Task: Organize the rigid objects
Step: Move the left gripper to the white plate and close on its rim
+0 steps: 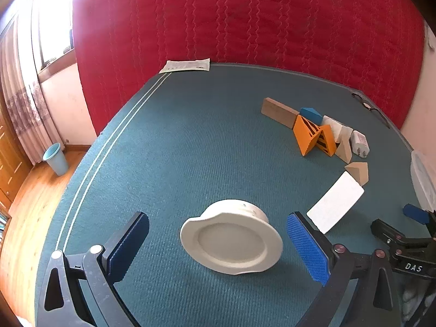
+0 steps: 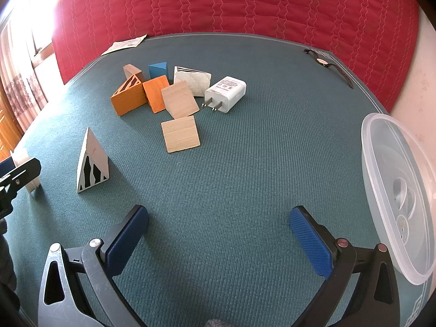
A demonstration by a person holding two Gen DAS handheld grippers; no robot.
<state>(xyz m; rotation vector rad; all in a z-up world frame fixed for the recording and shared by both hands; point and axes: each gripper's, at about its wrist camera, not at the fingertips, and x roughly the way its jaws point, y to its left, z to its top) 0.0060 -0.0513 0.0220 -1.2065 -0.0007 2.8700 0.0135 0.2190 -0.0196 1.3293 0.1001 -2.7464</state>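
A round white plastic piece (image 1: pixel 231 241) lies tilted on the teal cloth between the open fingers of my left gripper (image 1: pixel 218 248), untouched. A cluster of wooden wedges sits further right: orange ones (image 1: pixel 313 135) (image 2: pixel 128 96), a blue one (image 2: pixel 158 69), plain wood ones (image 2: pixel 180 134), with a white charger plug (image 2: pixel 227 92). A white wedge with black stripes (image 2: pixel 92 162) stands alone at the left. My right gripper (image 2: pixel 219 238) is open and empty over bare cloth. A clear plastic container (image 2: pixel 395 190) stands at the right.
A wristwatch (image 2: pixel 331 66) lies at the far right corner. A paper sheet (image 1: pixel 186 65) lies at the far edge. A red quilted backdrop (image 1: pixel 245 21) rises behind the table. The table's left edge drops to a wooden floor with a blue bin (image 1: pixel 55 159).
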